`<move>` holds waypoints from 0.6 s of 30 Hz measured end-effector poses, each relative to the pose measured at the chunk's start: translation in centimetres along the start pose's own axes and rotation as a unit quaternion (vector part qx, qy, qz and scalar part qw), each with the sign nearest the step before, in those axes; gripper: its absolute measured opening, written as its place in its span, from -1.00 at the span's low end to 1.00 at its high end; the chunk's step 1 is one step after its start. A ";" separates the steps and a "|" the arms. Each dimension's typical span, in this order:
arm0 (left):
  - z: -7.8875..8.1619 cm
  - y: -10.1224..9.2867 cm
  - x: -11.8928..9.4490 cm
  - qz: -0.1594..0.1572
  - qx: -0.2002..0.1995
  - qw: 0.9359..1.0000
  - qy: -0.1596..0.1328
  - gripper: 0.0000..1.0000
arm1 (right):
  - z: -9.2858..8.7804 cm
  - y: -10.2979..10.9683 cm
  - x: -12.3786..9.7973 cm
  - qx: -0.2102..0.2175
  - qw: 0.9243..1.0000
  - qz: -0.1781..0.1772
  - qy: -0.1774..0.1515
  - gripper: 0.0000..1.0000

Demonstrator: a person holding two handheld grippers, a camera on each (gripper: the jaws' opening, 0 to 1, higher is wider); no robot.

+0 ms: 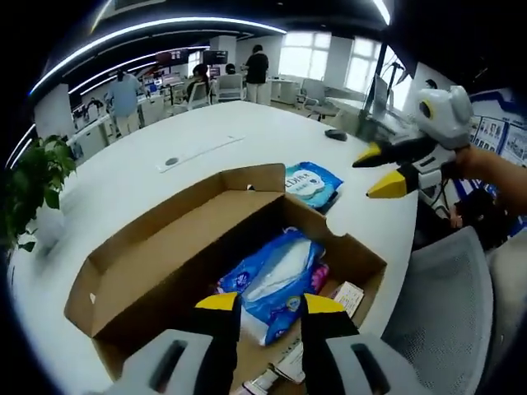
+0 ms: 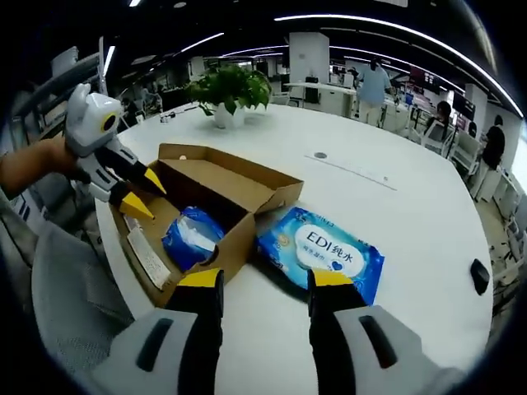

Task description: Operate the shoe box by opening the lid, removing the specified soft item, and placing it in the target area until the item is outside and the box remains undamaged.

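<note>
We see cardboard box (image 2: 216, 204) open on white table (image 2: 395, 206), lid folded back. Blue soft pack (image 2: 191, 235) lies inside box beside paper slips (image 2: 148, 257). Blue wipes packet (image 2: 323, 251) rests on table, touching box's right side. Left gripper (image 2: 140, 194) hovers over box, fingers apart, empty. Right gripper (image 2: 259, 288) near packet, fingers apart, empty.

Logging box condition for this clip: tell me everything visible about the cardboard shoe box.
The cardboard shoe box is plain brown corrugated board, lying open on the white table near its edge, its hinged lid folded back flat. No tears or crushing show. Inside lie a blue soft pack and some paper cards or leaflets. A blue wet wipes pack lies on the table just outside one side wall. The left gripper hovers open over the box; neither gripper touches it.
</note>
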State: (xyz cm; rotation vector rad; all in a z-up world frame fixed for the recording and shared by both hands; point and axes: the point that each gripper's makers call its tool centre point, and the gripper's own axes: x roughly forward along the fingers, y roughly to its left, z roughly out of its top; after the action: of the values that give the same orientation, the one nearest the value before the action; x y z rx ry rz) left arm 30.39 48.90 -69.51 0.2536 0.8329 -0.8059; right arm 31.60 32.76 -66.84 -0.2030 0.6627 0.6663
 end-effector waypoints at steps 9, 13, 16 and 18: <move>-0.9 -0.3 0.7 -0.023 0.025 0.999 0.025 -0.42 | 0.9 1.9 0.9 -0.029 0.999 0.027 0.002 -0.25; -0.7 -0.4 0.8 -0.024 0.029 0.999 0.019 -0.45 | 1.0 2.7 1.2 -0.036 0.999 0.038 0.002 -0.26; -1.1 -0.1 1.0 -0.020 0.026 0.999 0.027 -0.45 | 0.9 3.3 1.5 -0.044 0.998 0.046 0.005 -0.27; -1.1 0.1 1.0 -0.017 0.021 0.999 0.027 -0.45 | 1.0 3.6 1.7 -0.048 0.998 0.049 0.005 -0.28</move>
State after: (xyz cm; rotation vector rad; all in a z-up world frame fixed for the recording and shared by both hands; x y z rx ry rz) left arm 30.27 49.00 -71.03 0.2999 0.8734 -0.8517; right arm 30.83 36.78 -67.02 -0.2632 0.6533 0.7930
